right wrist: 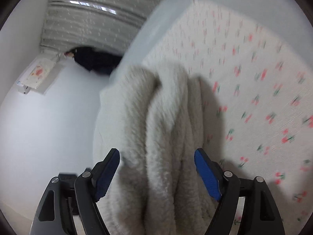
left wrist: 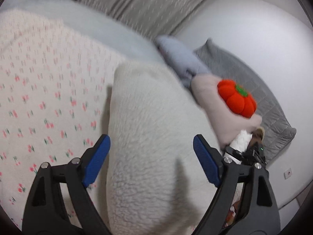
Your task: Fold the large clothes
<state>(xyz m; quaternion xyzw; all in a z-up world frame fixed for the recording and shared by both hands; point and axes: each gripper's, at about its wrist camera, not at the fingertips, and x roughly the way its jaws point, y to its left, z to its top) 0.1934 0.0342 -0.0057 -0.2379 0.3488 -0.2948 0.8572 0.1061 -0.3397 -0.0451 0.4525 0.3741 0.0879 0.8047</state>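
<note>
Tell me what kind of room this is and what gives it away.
Most likely a bedroom. A cherry-print bedspread covers a bed, plush pillows including an orange pumpkin cushion lie along its head, and grey curtains hang behind. The fleece garment being folded lies on the bedspread.

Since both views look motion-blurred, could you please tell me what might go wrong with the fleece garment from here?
1. Both grippers, left and right, stand wide open around the fleece garment, so it may slip loose or sag out of shape.
2. In the right view the fleece hangs bunched in thick ridges; closing there could grab several layers and spoil the fold.
3. The pumpkin plush lies close beside the garment and might get swept along.
</note>
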